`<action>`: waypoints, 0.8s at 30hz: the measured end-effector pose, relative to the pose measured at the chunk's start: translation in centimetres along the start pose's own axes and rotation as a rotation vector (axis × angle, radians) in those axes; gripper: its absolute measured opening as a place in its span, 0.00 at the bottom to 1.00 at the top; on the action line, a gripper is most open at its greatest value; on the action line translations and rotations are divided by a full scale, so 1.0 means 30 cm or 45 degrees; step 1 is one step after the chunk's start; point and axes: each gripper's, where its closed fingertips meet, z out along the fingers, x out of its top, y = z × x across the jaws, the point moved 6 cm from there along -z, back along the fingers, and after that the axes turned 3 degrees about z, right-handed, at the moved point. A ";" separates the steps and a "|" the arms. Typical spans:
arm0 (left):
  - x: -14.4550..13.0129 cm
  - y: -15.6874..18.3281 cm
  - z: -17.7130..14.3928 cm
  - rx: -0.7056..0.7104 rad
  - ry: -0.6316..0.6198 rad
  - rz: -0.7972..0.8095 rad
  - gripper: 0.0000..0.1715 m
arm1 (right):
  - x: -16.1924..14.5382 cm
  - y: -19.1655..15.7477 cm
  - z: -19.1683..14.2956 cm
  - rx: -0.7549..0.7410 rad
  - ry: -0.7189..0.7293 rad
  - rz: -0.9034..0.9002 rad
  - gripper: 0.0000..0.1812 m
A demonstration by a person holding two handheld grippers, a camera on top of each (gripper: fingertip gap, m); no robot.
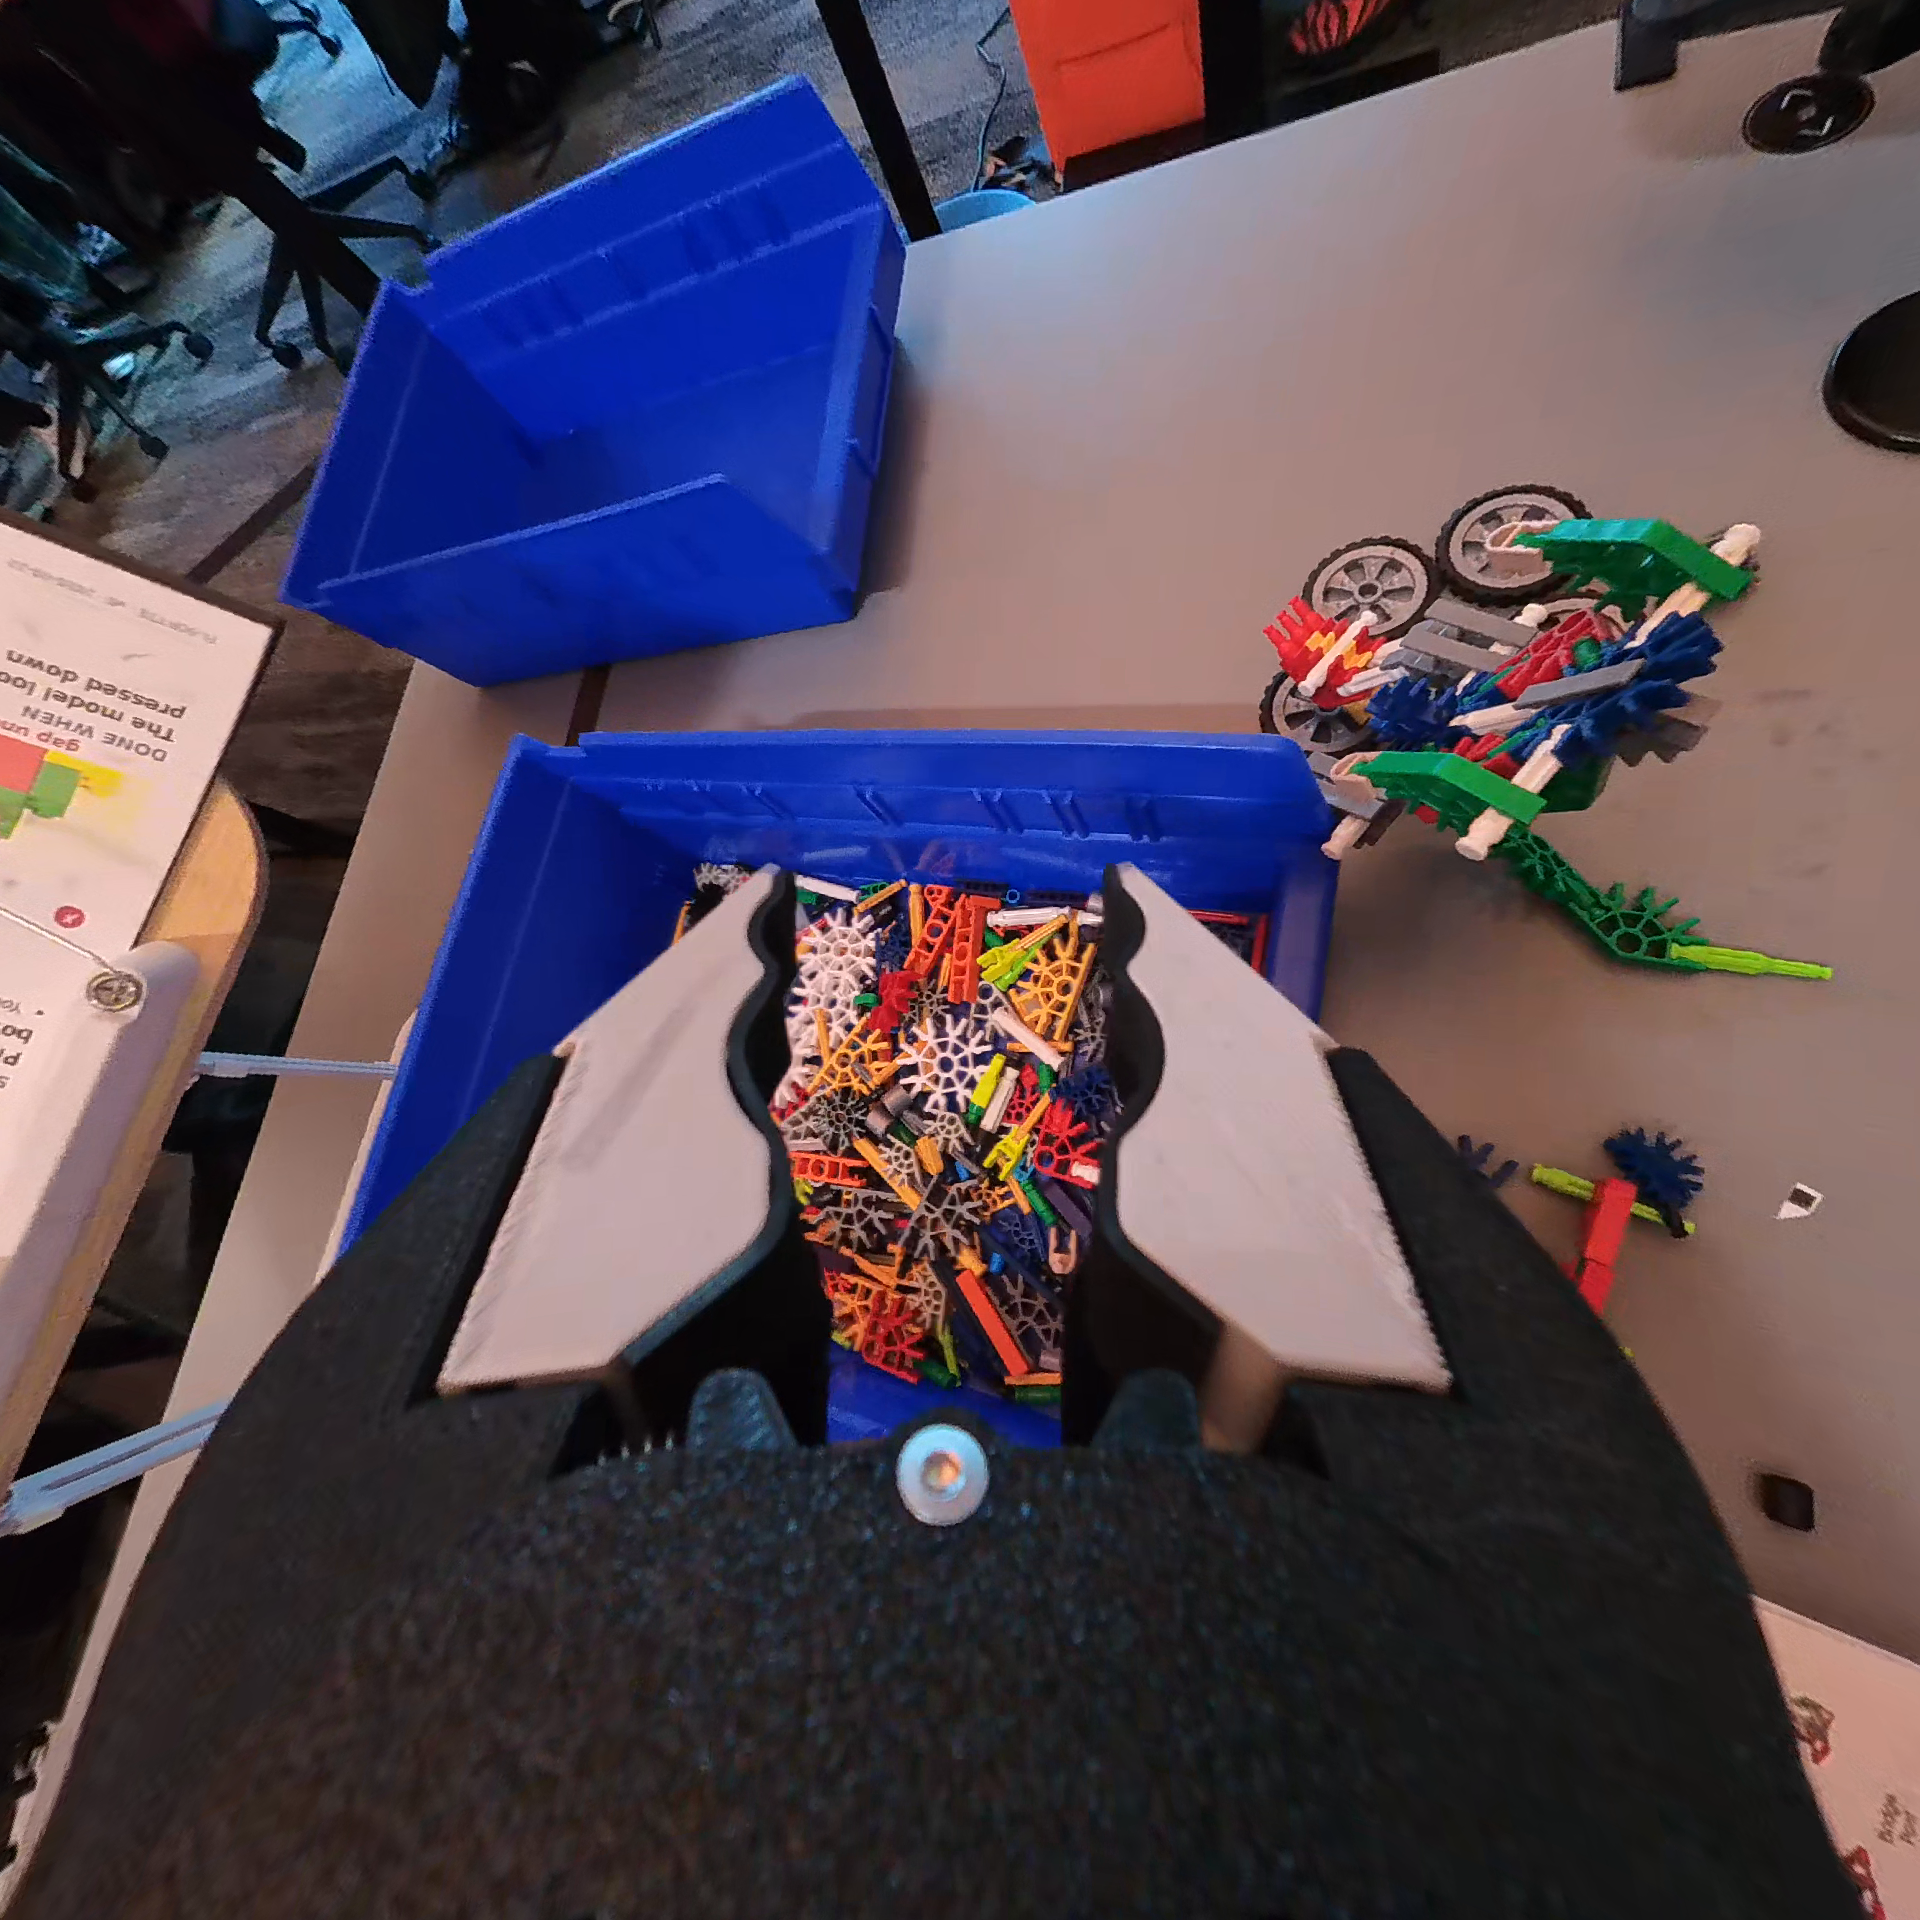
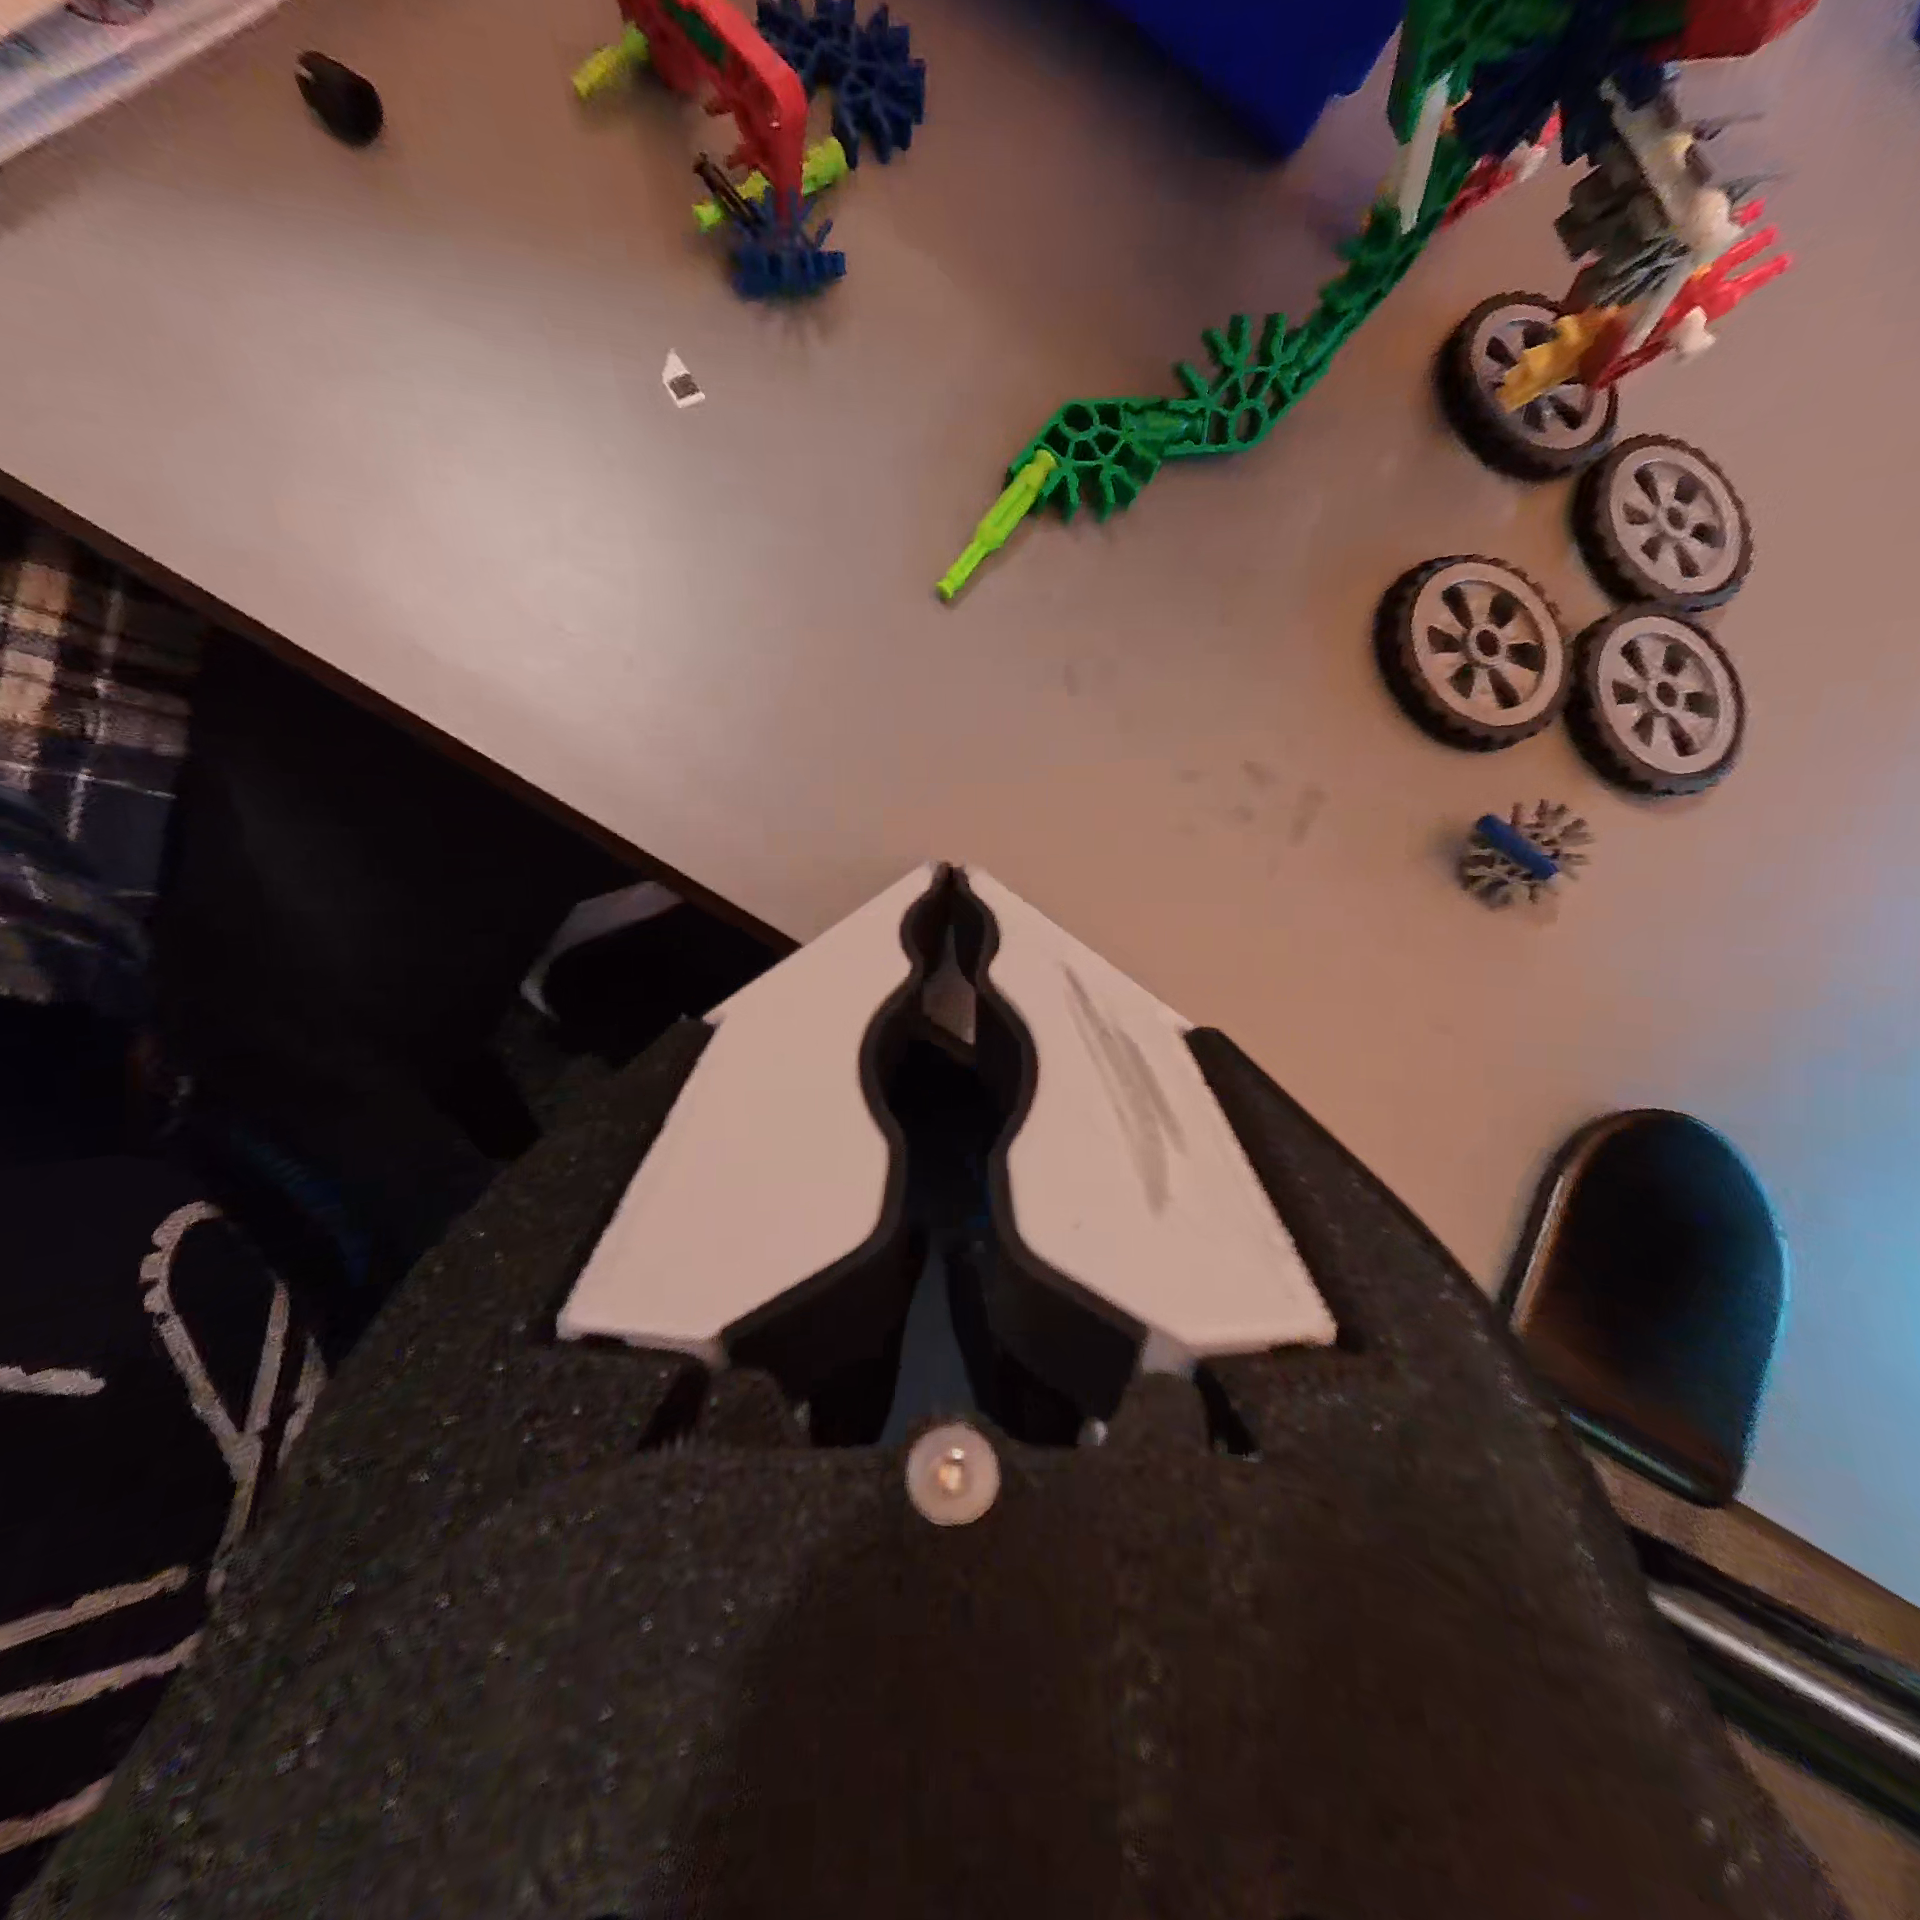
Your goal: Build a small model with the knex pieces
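Left gripper (image 1: pixel 940 894) hangs w/ jaws spread wide, empty, above a blue bin (image 1: pixel 935 779) full of mixed construction-toy pieces (image 1: pixel 935 1091). Empty blue bin (image 1: pixel 613 416) beyond; toy vehicle model (image 1: pixel 1496 696) right of jaws. Right gripper (image 2: pixel 945 873), jaws clenched on nothing, sits over the table (image 2: pixel 520 520) edge; loose wheels (image 2: pixel 1558 644) ahead-right.

Under the black-and-grey left claw (image 1: pixel 940 883), a blue plastic bin (image 1: pixel 457 1039) holds multicoloured plastic pieces (image 1: pixel 935 1122); ahead of the right claw (image 2: pixel 945 873), grey-spoked black-tyred wheels (image 2: pixel 1470 649) lie on the grey desk (image 2: pixel 520 499).
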 end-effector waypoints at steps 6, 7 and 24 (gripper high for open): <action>0.009 -0.006 -0.023 0.013 0.028 -0.003 0.33 | -0.001 0.064 -0.038 0.052 0.065 0.074 0.02; 0.012 -0.007 -0.028 0.015 0.033 -0.003 0.33 | 0.004 0.092 -0.069 0.051 0.108 0.125 0.03; 0.199 0.217 -0.163 0.017 0.264 0.084 0.38 | -0.136 0.241 -0.461 -0.269 0.318 0.100 0.03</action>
